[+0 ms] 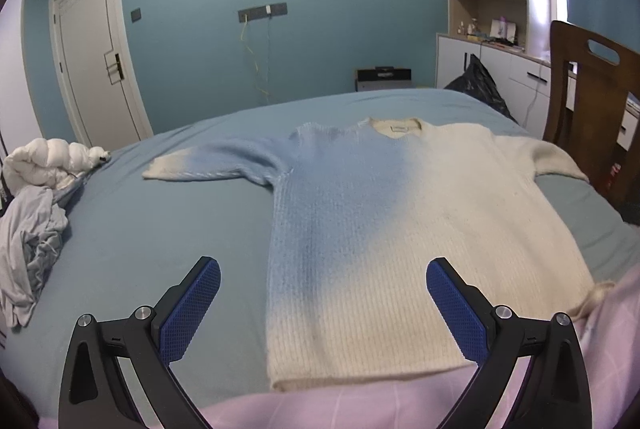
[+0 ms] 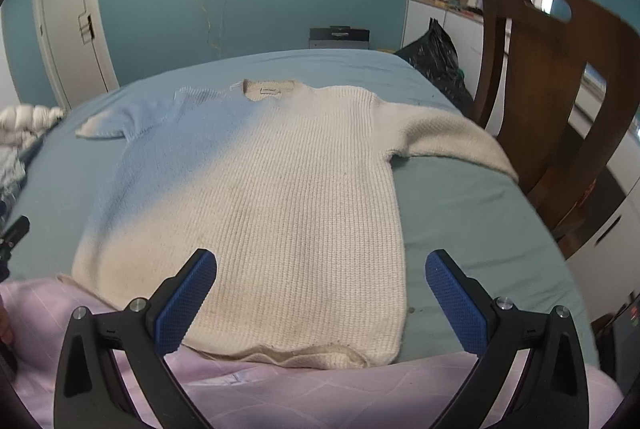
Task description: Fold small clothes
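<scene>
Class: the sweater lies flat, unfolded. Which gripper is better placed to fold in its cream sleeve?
Right. The right gripper hovers open over the sweater's cream half; the cream sleeve lies on its side.

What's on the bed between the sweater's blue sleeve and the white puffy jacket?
Nothing: only bare blue sheet separates sweater and jacket, shown in the left wrist view.

We find no legible text, brand, number or sign in either view. The sweater, lying ahead of both hand-held grippers, carries a small neck label inside the collar; its print is too small and blurred for us to read. The dark box beyond the bed's far edge bears a light marking that we cannot resolve.
</scene>
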`<state>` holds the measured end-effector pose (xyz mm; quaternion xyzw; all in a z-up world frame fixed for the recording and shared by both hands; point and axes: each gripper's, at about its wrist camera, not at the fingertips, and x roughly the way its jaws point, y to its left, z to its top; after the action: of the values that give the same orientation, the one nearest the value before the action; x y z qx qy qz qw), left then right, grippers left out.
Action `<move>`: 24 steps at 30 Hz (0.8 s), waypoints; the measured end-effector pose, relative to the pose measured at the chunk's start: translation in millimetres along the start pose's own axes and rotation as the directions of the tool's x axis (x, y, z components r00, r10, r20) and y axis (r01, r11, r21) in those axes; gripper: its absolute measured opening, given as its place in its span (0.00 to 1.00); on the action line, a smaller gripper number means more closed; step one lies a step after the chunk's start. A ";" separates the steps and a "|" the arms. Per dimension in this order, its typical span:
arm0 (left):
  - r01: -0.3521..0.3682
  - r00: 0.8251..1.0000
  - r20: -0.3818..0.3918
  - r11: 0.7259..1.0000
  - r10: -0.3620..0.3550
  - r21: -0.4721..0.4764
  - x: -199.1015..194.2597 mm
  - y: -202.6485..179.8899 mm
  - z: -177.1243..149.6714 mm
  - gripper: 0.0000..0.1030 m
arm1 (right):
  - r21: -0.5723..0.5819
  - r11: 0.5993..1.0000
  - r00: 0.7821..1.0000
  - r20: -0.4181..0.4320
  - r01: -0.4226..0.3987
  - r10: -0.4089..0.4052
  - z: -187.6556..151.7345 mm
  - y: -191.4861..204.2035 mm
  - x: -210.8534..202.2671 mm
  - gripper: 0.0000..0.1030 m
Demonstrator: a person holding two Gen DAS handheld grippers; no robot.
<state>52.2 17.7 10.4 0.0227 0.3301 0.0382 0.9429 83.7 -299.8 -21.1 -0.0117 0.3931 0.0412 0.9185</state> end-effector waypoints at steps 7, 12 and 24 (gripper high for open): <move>-0.002 1.000 -0.023 1.000 0.003 0.020 33.4 -18.8 42.5 1.00 | 0.009 1.000 1.000 -0.002 -0.014 0.014 -1.8 0.6 1.6 0.99; 0.039 0.998 -0.048 0.999 -0.040 -0.026 56.4 -26.8 41.7 1.00 | 0.022 0.999 0.999 -0.025 -0.024 0.025 0.4 -4.0 9.0 0.99; 0.042 0.995 -0.093 0.998 -0.038 0.042 87.2 -27.4 10.2 1.00 | 0.037 0.999 0.995 -0.092 -0.018 0.021 0.2 -5.3 26.2 0.99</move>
<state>128.1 -2.2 -37.7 0.0351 0.3745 0.0130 0.9265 102.4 -303.3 -39.9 0.0071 0.4361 0.0425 0.8989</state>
